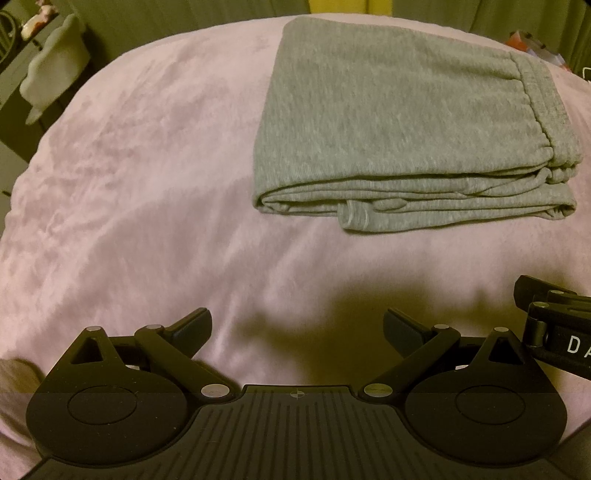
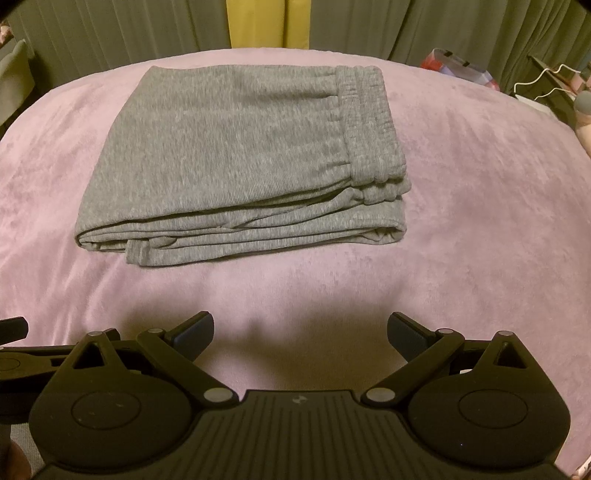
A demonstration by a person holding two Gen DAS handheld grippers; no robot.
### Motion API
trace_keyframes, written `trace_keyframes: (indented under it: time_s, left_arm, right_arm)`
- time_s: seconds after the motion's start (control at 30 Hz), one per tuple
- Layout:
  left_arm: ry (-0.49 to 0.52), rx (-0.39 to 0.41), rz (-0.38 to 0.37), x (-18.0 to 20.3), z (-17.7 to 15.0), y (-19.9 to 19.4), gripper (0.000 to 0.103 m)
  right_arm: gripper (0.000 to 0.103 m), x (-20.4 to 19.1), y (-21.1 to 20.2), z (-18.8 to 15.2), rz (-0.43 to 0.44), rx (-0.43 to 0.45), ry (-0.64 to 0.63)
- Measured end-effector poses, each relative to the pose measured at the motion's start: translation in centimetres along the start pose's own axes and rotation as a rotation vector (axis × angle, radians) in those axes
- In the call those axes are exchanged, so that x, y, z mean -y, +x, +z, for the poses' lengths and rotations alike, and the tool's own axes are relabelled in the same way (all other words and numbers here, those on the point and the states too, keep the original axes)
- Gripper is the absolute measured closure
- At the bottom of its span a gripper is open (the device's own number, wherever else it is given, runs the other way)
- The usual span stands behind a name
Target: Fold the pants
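Observation:
Grey pants (image 1: 399, 125) lie folded into a compact stack on the pink blanket (image 1: 147, 184), with the ribbed waistband at the right. In the right wrist view the pants (image 2: 240, 158) sit ahead and a little left. My left gripper (image 1: 297, 325) is open and empty, held back from the pants near the front of the blanket. My right gripper (image 2: 301, 328) is open and empty too, also short of the pants. Part of the right gripper (image 1: 554, 325) shows at the right edge of the left wrist view.
The pink blanket (image 2: 480, 221) covers the whole surface. Dark curtains (image 2: 406, 26) with a yellow strip (image 2: 266, 22) hang behind. Clutter and a white cable (image 2: 546, 81) lie at the far right. A pale object (image 1: 51, 81) stands at the far left.

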State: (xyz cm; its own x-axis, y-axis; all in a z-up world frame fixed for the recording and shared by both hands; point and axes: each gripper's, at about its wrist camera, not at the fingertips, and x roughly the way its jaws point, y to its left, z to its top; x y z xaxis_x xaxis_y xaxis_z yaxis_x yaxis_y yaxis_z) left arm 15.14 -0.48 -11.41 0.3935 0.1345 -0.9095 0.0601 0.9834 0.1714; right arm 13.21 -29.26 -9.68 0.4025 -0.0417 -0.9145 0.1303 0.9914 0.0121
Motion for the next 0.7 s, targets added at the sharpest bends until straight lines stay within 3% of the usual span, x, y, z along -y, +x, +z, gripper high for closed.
trace_keyframes:
  time_s: [0.7]
  left_arm:
    - [0.009, 0.002, 0.014, 0.15, 0.13, 0.13, 0.001]
  right_arm:
    - [0.003, 0.16, 0.21, 0.06, 0.002, -0.005, -0.004]
